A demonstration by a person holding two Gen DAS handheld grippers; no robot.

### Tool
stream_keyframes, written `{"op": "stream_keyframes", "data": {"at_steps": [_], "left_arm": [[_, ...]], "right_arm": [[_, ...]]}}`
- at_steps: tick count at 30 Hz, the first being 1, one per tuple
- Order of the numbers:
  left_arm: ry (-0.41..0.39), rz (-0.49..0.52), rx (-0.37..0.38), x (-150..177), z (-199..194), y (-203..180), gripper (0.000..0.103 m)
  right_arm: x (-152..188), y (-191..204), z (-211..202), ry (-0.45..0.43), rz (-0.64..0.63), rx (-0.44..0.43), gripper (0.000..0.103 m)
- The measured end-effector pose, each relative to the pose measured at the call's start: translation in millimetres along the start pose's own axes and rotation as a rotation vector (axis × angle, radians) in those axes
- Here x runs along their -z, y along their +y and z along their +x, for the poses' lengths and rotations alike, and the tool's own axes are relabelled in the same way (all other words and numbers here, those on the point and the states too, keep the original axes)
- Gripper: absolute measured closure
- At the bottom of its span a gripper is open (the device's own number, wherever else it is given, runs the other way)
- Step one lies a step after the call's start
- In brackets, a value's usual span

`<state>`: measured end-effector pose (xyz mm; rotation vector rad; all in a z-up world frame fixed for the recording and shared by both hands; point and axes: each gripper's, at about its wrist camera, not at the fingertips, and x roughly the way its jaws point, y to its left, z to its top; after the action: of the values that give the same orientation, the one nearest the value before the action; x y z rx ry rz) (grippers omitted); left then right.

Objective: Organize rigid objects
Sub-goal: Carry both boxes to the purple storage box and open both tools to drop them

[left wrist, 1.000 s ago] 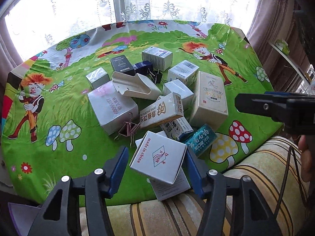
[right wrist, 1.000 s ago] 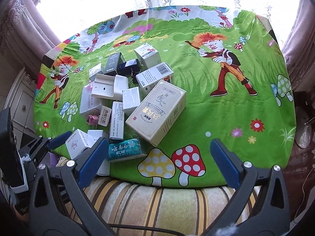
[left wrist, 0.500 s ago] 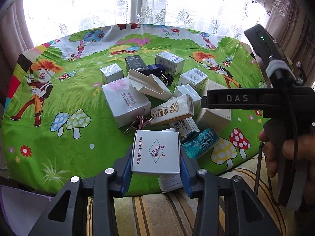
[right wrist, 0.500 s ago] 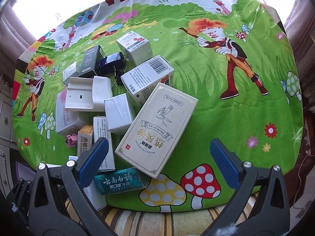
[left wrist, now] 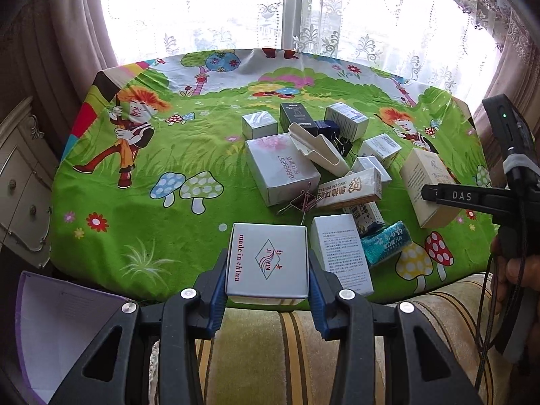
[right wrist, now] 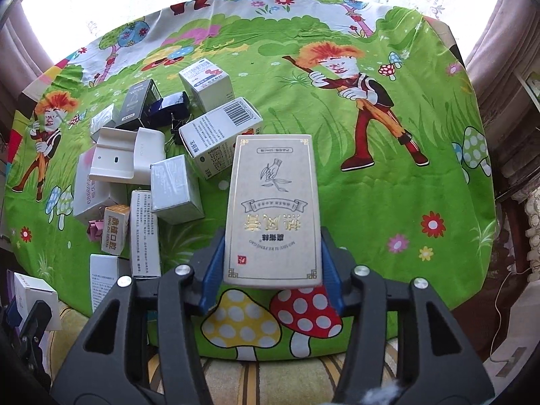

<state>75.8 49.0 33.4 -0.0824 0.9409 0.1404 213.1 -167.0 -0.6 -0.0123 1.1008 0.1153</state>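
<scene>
My left gripper (left wrist: 266,283) is shut on a white square box marked "made in china" (left wrist: 266,263), held over the near table edge. My right gripper (right wrist: 271,270) is shut on a tall cream box with gold lettering (right wrist: 272,209), its blue pads pressing both long sides. The same cream box (left wrist: 428,182) and the right gripper's black arm (left wrist: 472,197) show in the left wrist view. A heap of small boxes lies mid-table: a large silver-white box (left wrist: 280,168), an orange dental box (left wrist: 351,190), a teal pack (left wrist: 388,243).
The table wears a green cartoon cloth (right wrist: 388,185). A white plastic holder (right wrist: 125,157), a barcode box (right wrist: 219,135), black boxes (right wrist: 138,104) and pink binder clips (left wrist: 303,200) lie in the heap. A striped cushion (left wrist: 287,354) lies below the table edge. A purple-edged container (left wrist: 67,330) sits lower left.
My right gripper has closed on the cream box, which now points straight away. My left gripper, holding the white square box, has drawn back and left, off the heap.
</scene>
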Motion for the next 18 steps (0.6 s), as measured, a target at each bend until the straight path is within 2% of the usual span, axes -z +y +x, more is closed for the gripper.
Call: {"op": "stream_keyframes", "data": {"at_steps": [8, 18], "left_arm": [[-0.017, -0.069, -0.079, 15.6, -21.2, 32.7, 0.061], [-0.029, -0.135, -0.161, 41.3, -46.5, 74.5, 0.061]], "right_arm": [[7.2, 14.8, -56.4, -0.126, -0.072, -0.03, 0.048], [32.3, 70.9, -105.3, -0.163, -0.196, -0.171, 0.048]]}}
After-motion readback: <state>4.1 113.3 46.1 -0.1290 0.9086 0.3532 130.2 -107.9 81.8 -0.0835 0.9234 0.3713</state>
